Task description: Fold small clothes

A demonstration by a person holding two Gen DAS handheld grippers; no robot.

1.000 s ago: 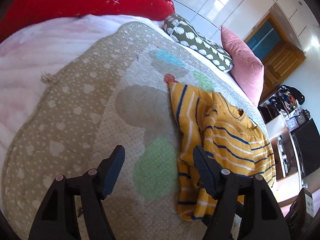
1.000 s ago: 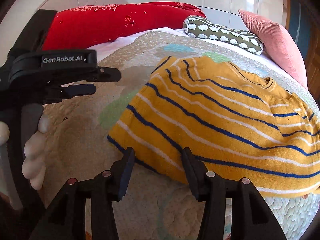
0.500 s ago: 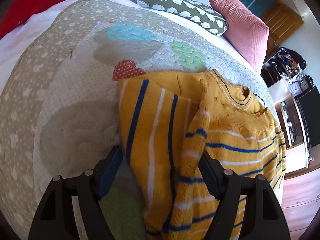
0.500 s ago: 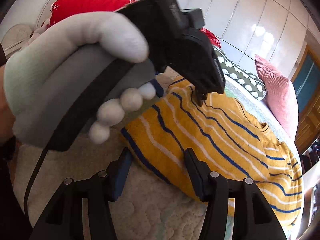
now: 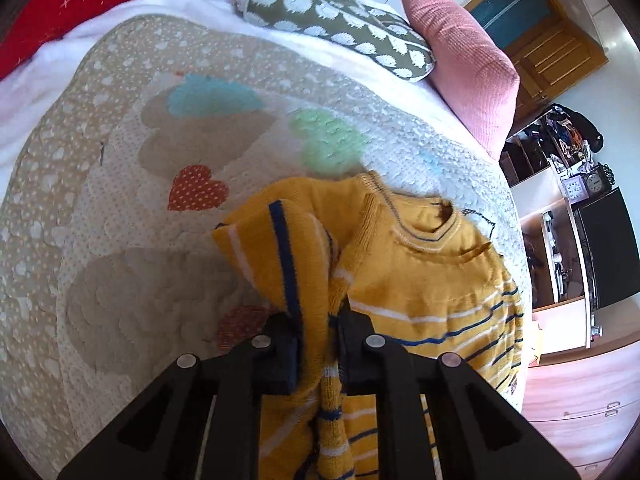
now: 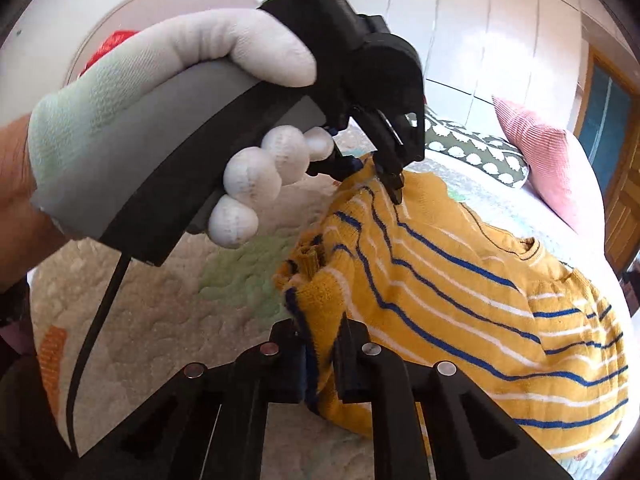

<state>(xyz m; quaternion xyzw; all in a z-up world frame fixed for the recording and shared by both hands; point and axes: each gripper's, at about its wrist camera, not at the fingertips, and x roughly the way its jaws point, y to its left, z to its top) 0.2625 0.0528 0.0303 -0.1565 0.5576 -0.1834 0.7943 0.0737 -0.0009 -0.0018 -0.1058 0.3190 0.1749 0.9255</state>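
Note:
A small yellow sweater (image 5: 424, 276) with blue and white stripes lies on a quilted bed cover (image 5: 120, 200). My left gripper (image 5: 318, 344) is shut on the sweater's left side edge, near the shoulder, and the cloth bunches up between the fingers. My right gripper (image 6: 320, 360) is shut on the sweater's (image 6: 460, 280) lower left corner at the hem. In the right wrist view the left gripper (image 6: 390, 184), held in a white-gloved hand (image 6: 180, 80), pinches the cloth further up the same side.
A red pillow (image 5: 60, 12), a green patterned bolster (image 5: 332, 20) and a pink cushion (image 5: 464, 60) lie along the head of the bed. Wooden drawers and shelves (image 5: 568, 240) stand past the bed's right edge.
Both grippers were open over the sweater's left side and have closed on it. The left one took the side edge, the right one the hem corner, and the cloth has lifted and bunched.

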